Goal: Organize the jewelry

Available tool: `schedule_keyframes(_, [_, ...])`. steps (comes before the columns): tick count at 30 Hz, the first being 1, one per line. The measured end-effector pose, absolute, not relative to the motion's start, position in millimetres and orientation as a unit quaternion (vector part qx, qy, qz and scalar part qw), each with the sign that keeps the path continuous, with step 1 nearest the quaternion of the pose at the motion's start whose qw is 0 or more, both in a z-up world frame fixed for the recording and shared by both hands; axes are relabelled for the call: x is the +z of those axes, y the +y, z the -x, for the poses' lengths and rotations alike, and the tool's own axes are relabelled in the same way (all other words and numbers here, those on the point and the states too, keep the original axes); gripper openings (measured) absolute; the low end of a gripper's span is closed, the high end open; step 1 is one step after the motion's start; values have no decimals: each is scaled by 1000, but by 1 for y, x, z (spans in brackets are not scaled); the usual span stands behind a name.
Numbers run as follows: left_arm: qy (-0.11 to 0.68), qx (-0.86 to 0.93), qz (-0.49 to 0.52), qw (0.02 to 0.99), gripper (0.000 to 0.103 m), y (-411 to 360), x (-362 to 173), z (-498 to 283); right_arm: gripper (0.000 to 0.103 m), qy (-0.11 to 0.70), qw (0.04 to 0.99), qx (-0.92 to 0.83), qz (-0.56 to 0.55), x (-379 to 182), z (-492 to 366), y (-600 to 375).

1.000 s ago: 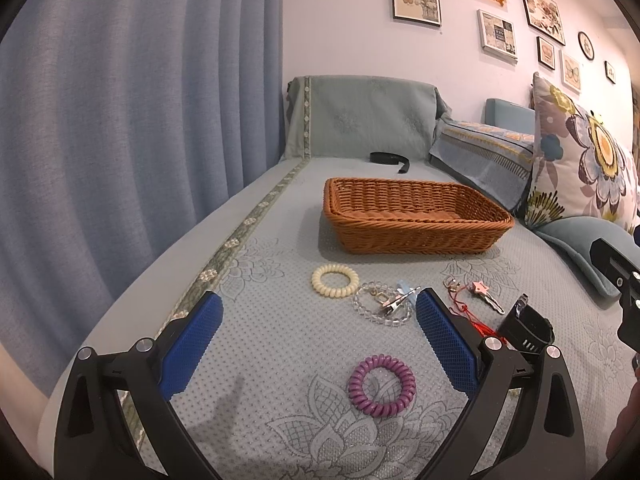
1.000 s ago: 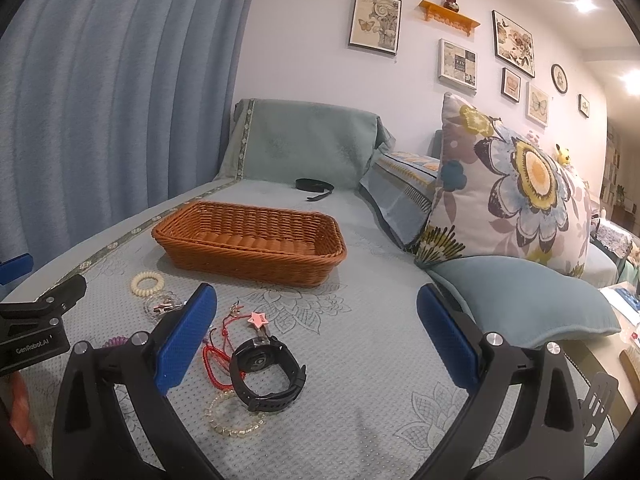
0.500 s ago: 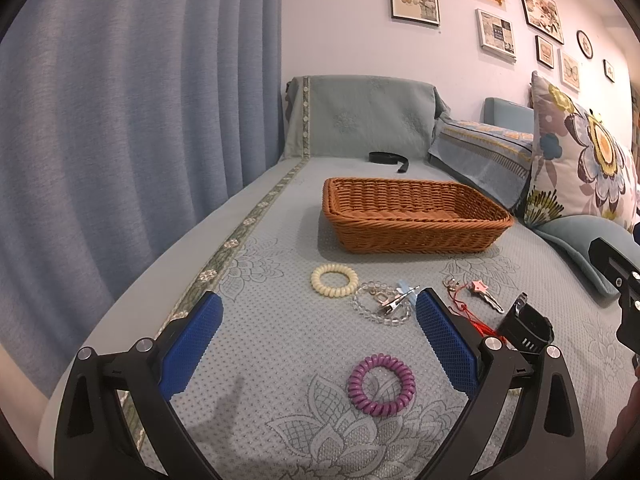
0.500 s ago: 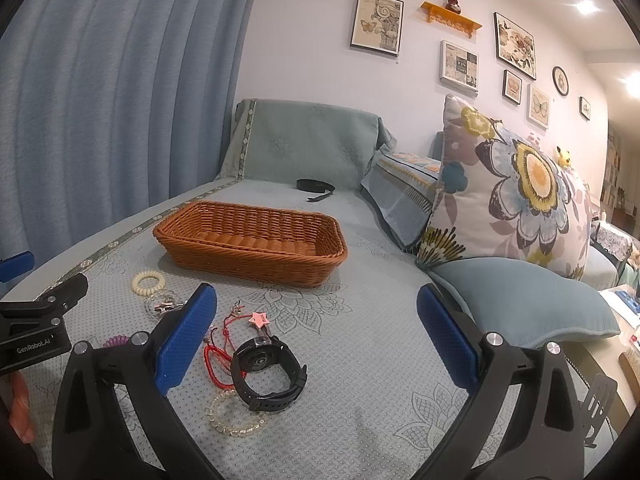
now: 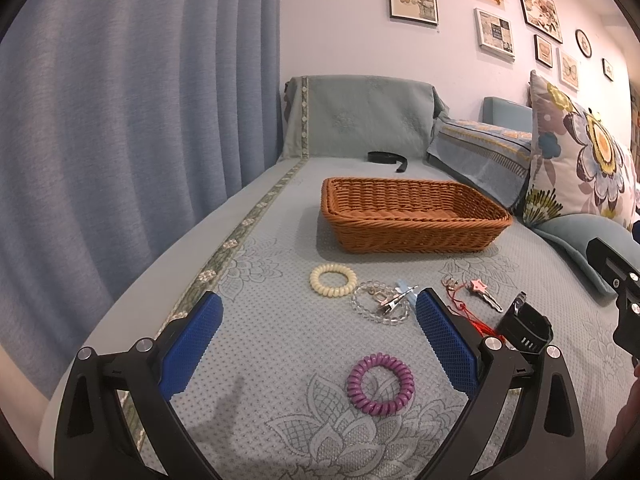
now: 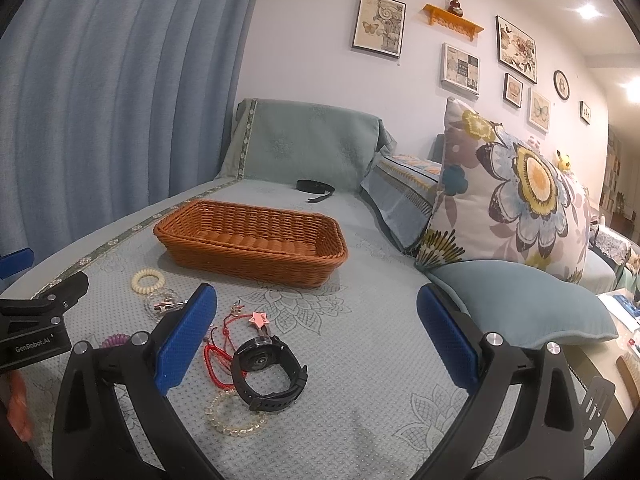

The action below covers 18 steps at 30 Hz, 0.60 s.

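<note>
A brown wicker basket (image 5: 412, 220) stands empty on the couch; it also shows in the right wrist view (image 6: 248, 244). In front of it lie a cream coil bracelet (image 5: 333, 280), a clear bead bracelet with a metal clip (image 5: 382, 304), a purple coil bracelet (image 5: 380, 383), a red cord with a pink star (image 6: 258, 318), a black watch (image 6: 269, 372) and a pale bead bracelet (image 6: 232, 416). My left gripper (image 5: 318, 340) is open and empty above the purple bracelet. My right gripper (image 6: 316, 340) is open and empty, just right of the watch.
A black strap (image 5: 386, 158) lies behind the basket. Flowered and blue pillows (image 6: 516, 200) line the right side. A blue curtain (image 5: 120, 120) hangs along the couch's left edge.
Almost nothing: both views have shifted only very slightly. No item has moved and both grippers stay open.
</note>
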<state>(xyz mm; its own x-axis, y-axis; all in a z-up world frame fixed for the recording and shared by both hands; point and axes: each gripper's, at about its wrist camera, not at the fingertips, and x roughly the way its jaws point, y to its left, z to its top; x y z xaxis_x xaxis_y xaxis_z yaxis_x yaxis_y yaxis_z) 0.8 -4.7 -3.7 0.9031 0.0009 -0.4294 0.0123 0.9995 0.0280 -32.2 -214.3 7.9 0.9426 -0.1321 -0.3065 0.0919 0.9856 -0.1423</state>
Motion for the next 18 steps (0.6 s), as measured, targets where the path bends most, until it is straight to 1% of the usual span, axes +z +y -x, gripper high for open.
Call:
schedule_keyframes(10, [222,-5,-14,975,94,-2,-3,-2,95,159,983,-55,68,8,32,-213])
schedule_keyframes(14, [235,-10,17,972,94,14,0,-9,95,156,984,-63,67,11,32,-218])
schedule_keyframes(18, [280,-55,69,956,93,38,-6,-26,89,161,983,-69,61,15,28,-231])
